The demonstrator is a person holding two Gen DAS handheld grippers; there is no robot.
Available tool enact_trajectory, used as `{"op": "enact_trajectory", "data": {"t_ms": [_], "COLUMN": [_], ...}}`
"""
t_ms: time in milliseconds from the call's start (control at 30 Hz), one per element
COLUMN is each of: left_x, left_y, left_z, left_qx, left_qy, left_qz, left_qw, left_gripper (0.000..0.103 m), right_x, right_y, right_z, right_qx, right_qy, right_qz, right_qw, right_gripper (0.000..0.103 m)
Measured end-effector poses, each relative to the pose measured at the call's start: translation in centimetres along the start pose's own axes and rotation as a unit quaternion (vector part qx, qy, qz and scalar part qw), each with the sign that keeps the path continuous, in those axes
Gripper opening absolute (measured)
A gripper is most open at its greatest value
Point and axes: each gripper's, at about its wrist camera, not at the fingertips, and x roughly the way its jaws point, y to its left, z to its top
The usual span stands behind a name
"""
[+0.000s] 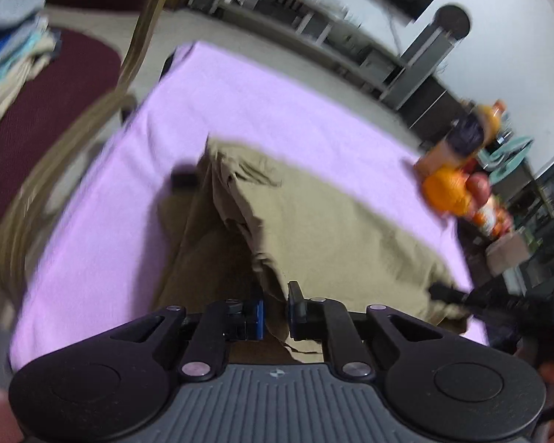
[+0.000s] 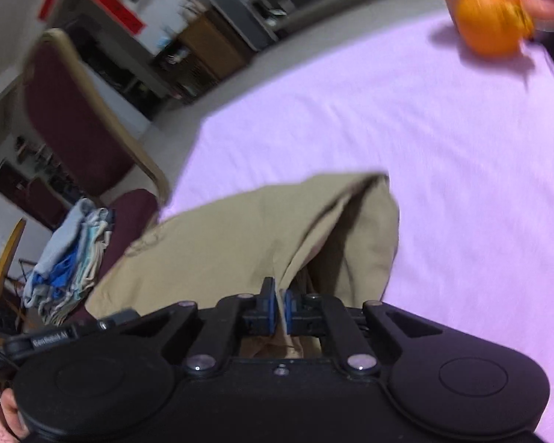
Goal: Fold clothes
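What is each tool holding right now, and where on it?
Both grip the khaki garment: the right tool pinches a thin fabric edge; the left tool is closed on bunched cloth at its near edge.

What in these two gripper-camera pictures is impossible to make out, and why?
- Tan fabric garment: its type; bunched, and cut off behind the left gripper in the left wrist view.
- Orange round object: identity; motion blur, right wrist view.
- Stack of folded clothes on the maroon chair: individual items; blurred and at the frame edge.
- Right gripper: the garment's near edge, hidden by its body.
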Motion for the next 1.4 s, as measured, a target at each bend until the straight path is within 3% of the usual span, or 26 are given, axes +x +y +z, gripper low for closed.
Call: {"op": "enact_trajectory", "data": {"t_ms": [100,233,300,367,500,600,667,700,800,867,967,1200,1333,1400], "left_x": [2.3,2.0,-0.1,-3.1,-7.2,-5.7,-2.5,-0.6,4.3,5.5,5.5,5.6,5.4,5.3], "left_y": [0.3,0.5,0.0,-1.2,-4.3,-6.4,-6.7,-6.2,-3.7,-2.9,-3.0,-2.7,-2.8,-2.7], "left_z": [-1.5,-1.4,-1.6,-2.1,-1.3,0.8,1.8,1.9,1.1,0.5,0.1,0.3,0.2,0.1], "left_qx": [0.0,0.003,0.023,0.05,0.132,0.174,0.199,0.199,0.187,0.184,0.201,0.186,0.184,0.182], "left_qy": [0.042,0.04,0.0,-0.065,-0.169,-0.158,-0.109,-0.08,0.009,0.04,0.037,0.035,0.034,0.033], "left_qz": [0.039,0.053,0.063,0.07,0.055,0.067,0.094,0.103,0.131,0.146,0.153,0.153,0.15,0.148], "left_qw": [0.9983,0.9978,0.9977,0.9942,0.9752,0.9696,0.9694,0.9713,0.9736,0.9712,0.9668,0.9698,0.9708,0.9717], "left_gripper": [0.014,0.021,0.022,0.017,0.019,0.024,0.021,0.014,0.014,0.014,0.014,0.014,0.014,0.014], "right_x": [2.0,4.0,3.9,3.5,3.7,3.9,4.0,4.0,3.8,3.6,2.4,-1.3,0.5,1.3], "right_y": [-1.6,-1.0,-0.6,-0.3,-0.2,-0.2,-0.2,-0.3,-0.4,-0.4,-0.5,0.5,0.3,0.6], "right_z": [-0.5,-1.4,-1.4,-1.4,-1.3,-1.5,-1.7,-1.7,-1.8,-1.7,-1.1,-0.6,-1.1,-1.4], "right_qx": [0.011,-0.025,-0.035,-0.04,-0.034,-0.039,-0.046,-0.048,-0.049,-0.051,-0.046,-0.057,-0.046,-0.065], "right_qy": [0.05,0.07,0.064,0.058,0.058,0.06,0.06,0.059,0.058,0.058,0.038,-0.115,-0.124,-0.127], "right_qz": [-0.025,-0.064,-0.065,-0.063,-0.063,-0.07,-0.076,-0.08,-0.087,-0.091,-0.093,-0.086,-0.048,-0.037], "right_qw": [0.998,0.995,0.995,0.995,0.996,0.995,0.994,0.994,0.993,0.993,0.994,0.988,0.99,0.989], "right_gripper": [0.006,0.007,0.008,0.011,0.011,0.011,0.011,0.012,0.014,0.018,0.021,0.026,0.03,0.039]}}
